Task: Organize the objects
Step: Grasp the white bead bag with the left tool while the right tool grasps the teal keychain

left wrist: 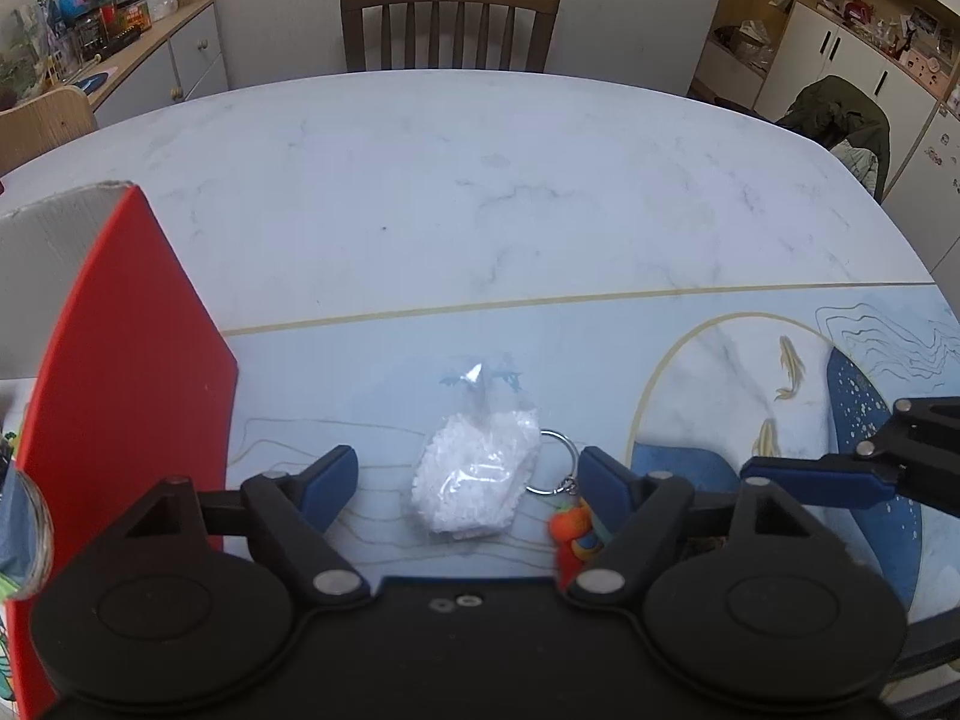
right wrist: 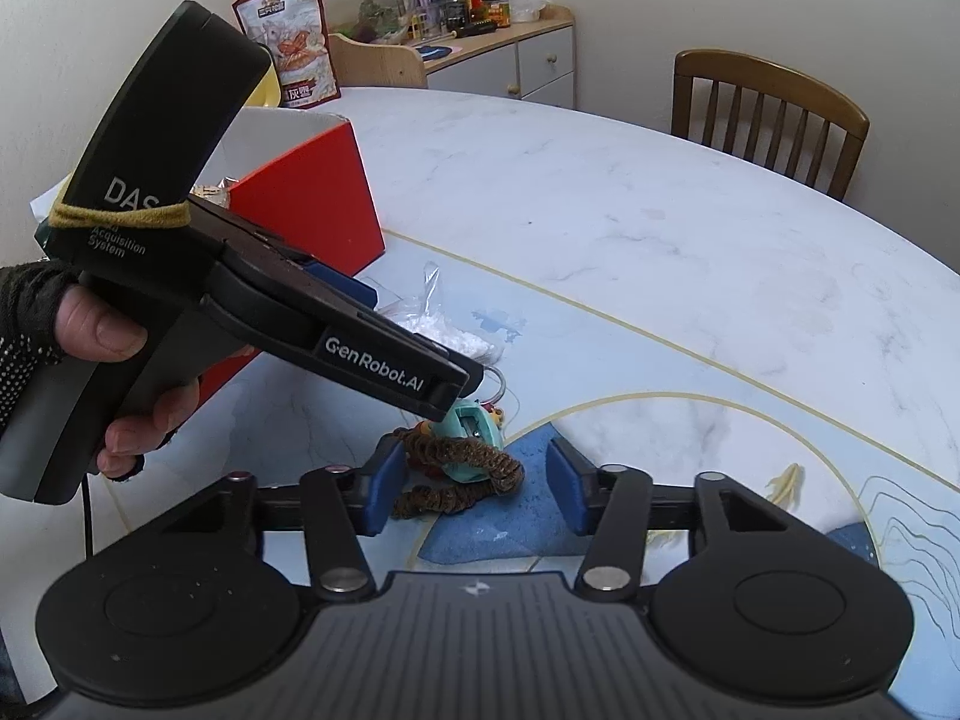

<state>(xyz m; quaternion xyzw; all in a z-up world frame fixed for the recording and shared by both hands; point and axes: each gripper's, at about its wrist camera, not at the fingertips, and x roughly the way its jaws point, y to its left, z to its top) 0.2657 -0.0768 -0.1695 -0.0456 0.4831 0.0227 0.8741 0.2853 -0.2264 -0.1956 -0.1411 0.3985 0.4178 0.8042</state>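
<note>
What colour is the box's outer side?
Red box, seen best in the left wrist view.

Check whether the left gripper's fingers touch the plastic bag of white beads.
Apart: the left wrist view shows bare table between both fingers and the plastic bag of white beads.

Left hand-held gripper poised over a small bag on the table.

Its blue-padded fingers stand spread wide, with a clear plastic bag of white granules lying on the table between them, touching neither pad. Just right of the bag lies a metal key ring with an orange charm attached, partly hidden by the right finger. A red box with an open top stands at the left, near the bag. The right hand-held gripper's blue finger reaches in from the right edge above the table's painted fish pattern. A wooden chair stands at the table's far side.
</note>
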